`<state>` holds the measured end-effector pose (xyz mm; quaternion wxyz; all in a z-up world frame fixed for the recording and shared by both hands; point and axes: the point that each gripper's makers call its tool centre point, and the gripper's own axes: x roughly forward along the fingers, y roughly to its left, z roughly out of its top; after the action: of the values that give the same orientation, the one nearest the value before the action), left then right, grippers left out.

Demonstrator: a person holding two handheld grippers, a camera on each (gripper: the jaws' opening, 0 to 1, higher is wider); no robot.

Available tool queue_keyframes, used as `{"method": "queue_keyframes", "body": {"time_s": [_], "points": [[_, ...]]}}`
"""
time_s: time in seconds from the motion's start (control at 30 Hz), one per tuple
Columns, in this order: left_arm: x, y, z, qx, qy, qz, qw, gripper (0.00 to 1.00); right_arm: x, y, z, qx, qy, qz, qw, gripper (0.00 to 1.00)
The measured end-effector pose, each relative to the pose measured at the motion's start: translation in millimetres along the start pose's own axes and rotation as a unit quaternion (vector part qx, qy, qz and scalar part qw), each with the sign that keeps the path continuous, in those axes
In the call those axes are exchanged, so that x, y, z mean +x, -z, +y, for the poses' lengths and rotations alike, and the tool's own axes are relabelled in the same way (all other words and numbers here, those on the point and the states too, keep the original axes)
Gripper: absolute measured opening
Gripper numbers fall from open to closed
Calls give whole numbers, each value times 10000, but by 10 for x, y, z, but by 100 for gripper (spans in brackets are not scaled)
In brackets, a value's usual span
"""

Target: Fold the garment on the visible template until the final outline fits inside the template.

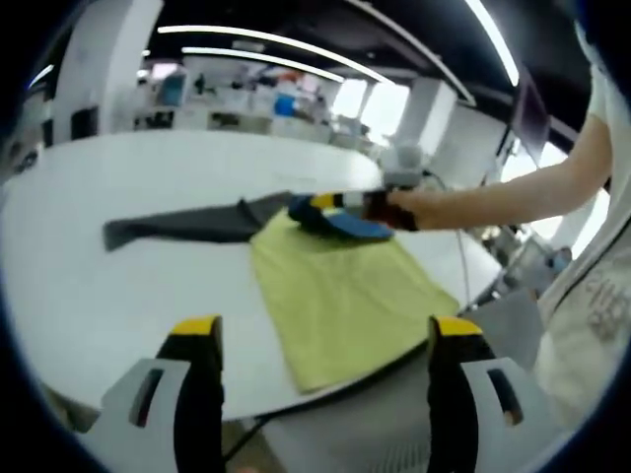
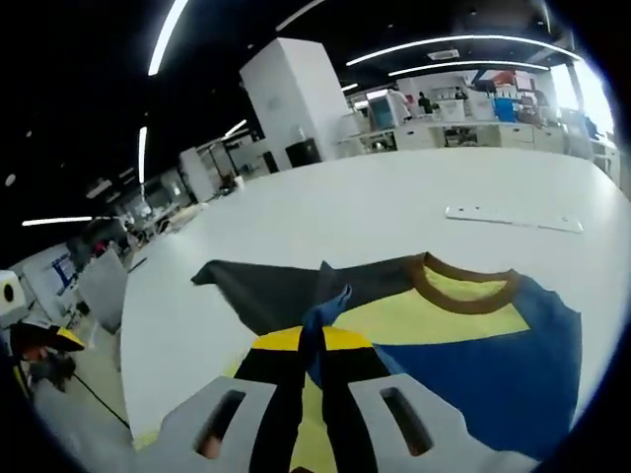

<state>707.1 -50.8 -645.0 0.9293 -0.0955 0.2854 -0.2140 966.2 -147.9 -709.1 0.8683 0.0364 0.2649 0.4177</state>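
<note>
A: Right gripper (image 2: 314,379) state?

B: In the right gripper view its jaws are pinched together on a bunched blue fold of the garment (image 2: 434,325). The cloth rises up from between the yellow-tipped fingertips (image 2: 279,340). Clenched on fabric.

A: Where is the garment relative to it?

B: It spreads outward from the jaws. There is a yellow panel with a brown collar (image 2: 463,281) just beyond the tips, a blue panel to the side and a dark grey sleeve (image 2: 256,286) trailing off the other way. All of it lies flat on the white table (image 2: 394,207) apart from the pinched bit.

A: Left gripper (image 1: 325,340)?

B: Its jaws stand wide apart with nothing between them, hanging over the near edge of the table (image 1: 99,296). Released.

A: And the template?

B: The yellow-green template (image 1: 345,296) lies on the table just beyond the left jaws, between them and the garment (image 1: 212,222). The left gripper view shows the garment touching the template's far edge: the grey part stretches away from it and the blue part is bunched on the far corner, where the right gripper (image 1: 380,209) and the person's hand (image 1: 424,205) grip it.

A: Anything else on the table?

B: A thin white strip (image 2: 513,219), well apart from the garment on its far side.
</note>
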Motion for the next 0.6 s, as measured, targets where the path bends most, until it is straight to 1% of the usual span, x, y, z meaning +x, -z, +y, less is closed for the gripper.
{"method": "queue_keyframes", "body": {"time_s": [0.27,0.4,0.43,0.53,0.6], "points": [[-29,-7,38,-4,-40,-15,10000,81,29,94,232,-149,-117,121,9997,7],[-28,4,41,-8,-40,5,10000,80,41,138,292,-195,-195,136,9995,9],[-27,6,41,-9,-38,4,10000,80,45,155,337,-182,-257,160,9994,12],[-27,11,37,-1,-35,14,10000,80,68,199,440,-198,-430,227,9986,23],[-24,17,40,13,-38,27,10000,80,62,213,507,-290,-509,240,9980,24]]}}
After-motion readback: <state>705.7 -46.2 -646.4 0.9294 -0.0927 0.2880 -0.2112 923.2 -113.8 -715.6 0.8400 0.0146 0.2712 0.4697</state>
